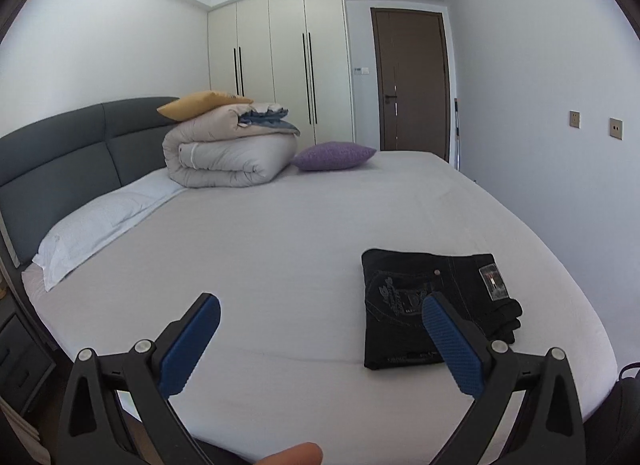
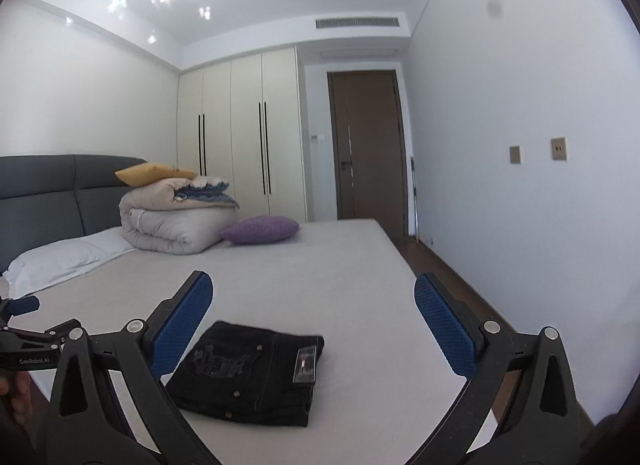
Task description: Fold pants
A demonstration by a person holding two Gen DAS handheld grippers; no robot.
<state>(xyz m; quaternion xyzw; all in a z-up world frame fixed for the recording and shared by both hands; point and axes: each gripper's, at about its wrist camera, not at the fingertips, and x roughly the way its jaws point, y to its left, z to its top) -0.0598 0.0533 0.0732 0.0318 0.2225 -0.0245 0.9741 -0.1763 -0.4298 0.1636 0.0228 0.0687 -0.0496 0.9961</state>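
Here, one pair of black denim pants [image 1: 432,309] lies folded into a compact rectangle on the grey-sheeted bed [image 1: 280,249], near its front right corner, back pocket and leather label facing up; by its neat, flat shape the fold looks complete; the left gripper [image 1: 320,339] and right gripper [image 2: 314,323] both hover above the bed with blue pads spread wide, holding nothing, apparently drawn clear so the bundle rests undisturbed; far off by the grey padded headboard [image 1: 80,153] sit one rolled beige duvet [image 1: 228,157], one mustard cushion [image 1: 200,104] on top, one purple cushion [image 1: 334,155] beside it, one white pillow [image 1: 100,221].
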